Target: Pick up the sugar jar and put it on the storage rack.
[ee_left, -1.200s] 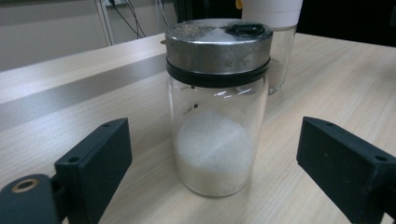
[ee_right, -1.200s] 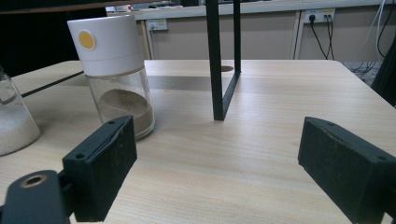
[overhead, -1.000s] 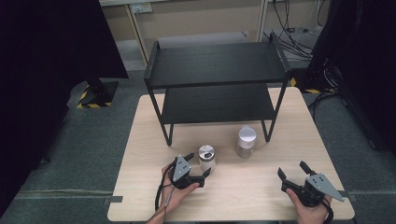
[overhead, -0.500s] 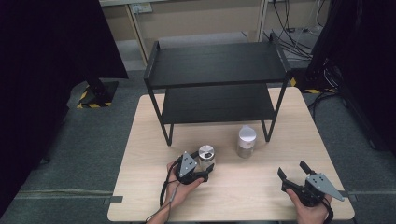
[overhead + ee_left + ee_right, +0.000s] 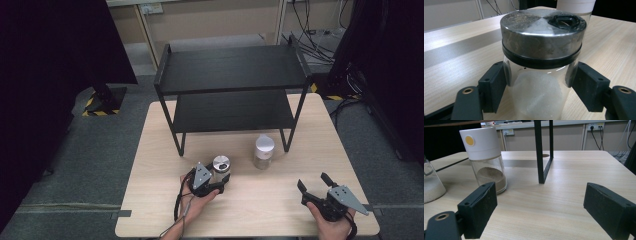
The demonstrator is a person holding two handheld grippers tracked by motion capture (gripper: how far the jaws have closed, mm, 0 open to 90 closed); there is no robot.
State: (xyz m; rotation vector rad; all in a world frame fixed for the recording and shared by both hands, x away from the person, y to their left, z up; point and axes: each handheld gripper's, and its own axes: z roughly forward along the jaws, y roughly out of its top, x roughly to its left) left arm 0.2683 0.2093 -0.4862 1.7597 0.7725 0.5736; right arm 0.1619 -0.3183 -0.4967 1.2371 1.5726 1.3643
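A glass jar (image 5: 221, 164) with a metal lid stands on the table in front of the rack; it holds white grains. My left gripper (image 5: 221, 173) has just been closing and is now shut on it. In the left gripper view both pads press the glass sides of the jar (image 5: 541, 37) below the lid, with the left gripper (image 5: 539, 75) low on it. My right gripper (image 5: 312, 181) rests open near the table's front right, nothing between its jaws. In the right gripper view the right gripper (image 5: 540, 195) faces a white-capped jar (image 5: 485, 160) of brownish powder.
A black two-tier rack (image 5: 230, 70) stands at the back of the wooden table (image 5: 260, 210); one of its legs (image 5: 542, 152) rises just behind the white-capped jar (image 5: 263, 150). The metal-lidded jar (image 5: 430, 185) shows at the left edge of the right gripper view.
My left gripper moved a little toward the metal-lidded jar and its jaws closed onto it. The right gripper has not moved.
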